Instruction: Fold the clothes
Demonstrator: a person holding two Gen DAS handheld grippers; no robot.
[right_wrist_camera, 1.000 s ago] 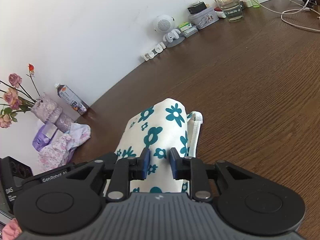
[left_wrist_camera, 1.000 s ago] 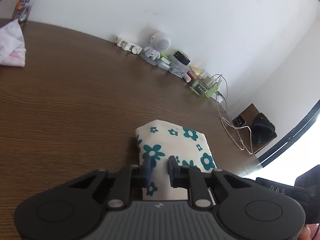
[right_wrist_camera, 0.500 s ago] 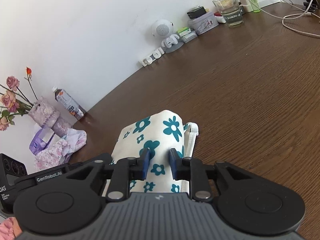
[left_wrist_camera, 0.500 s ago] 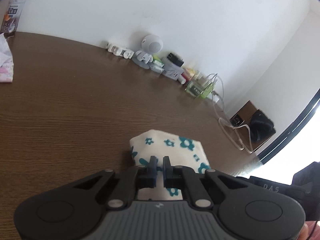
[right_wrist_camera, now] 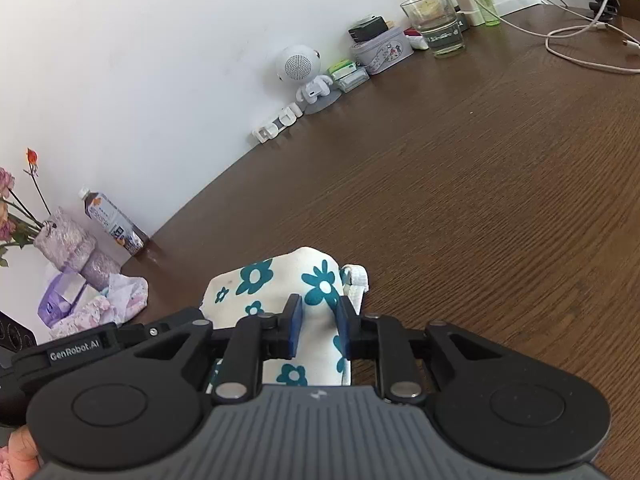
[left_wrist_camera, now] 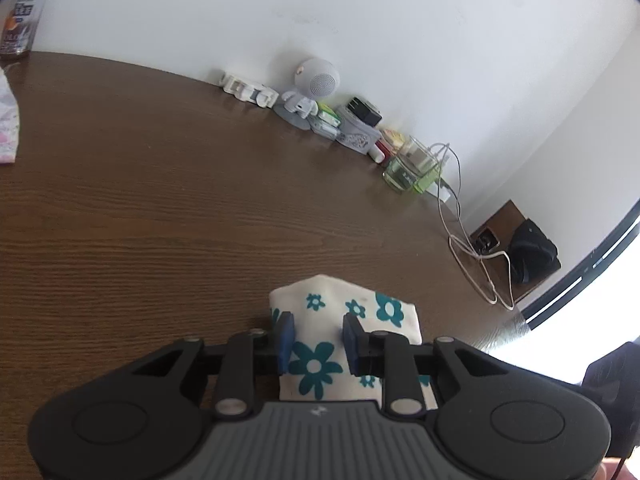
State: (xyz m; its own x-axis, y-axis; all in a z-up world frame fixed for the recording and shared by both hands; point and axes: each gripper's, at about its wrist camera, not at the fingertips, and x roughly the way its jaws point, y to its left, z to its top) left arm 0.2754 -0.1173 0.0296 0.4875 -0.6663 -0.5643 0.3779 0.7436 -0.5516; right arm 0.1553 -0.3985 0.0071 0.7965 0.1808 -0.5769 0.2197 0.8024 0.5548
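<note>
Right now my left gripper [left_wrist_camera: 316,336] sits low over the folded floral garment [left_wrist_camera: 344,320], its 2 blue-padded fingers [left_wrist_camera: 285,336] spread apart with the cloth lying between and below them; I cannot tell whether the pads touch the fabric. Over on my right gripper [right_wrist_camera: 318,330], the fingers [right_wrist_camera: 295,330] are also apart, straddling a raised fold of the same white cloth with teal flowers, and a white strap [right_wrist_camera: 357,280] pokes out at its right edge. That garment lies on the brown wooden table [right_wrist_camera: 480,200], near the front edge. Along the wall I see a round white speaker [right_wrist_camera: 297,65], a glass [right_wrist_camera: 438,24], a drink bottle [right_wrist_camera: 112,224] and white cables [left_wrist_camera: 472,248]. A pink floral cloth [right_wrist_camera: 108,300] is bunched well apart to my left.
</note>
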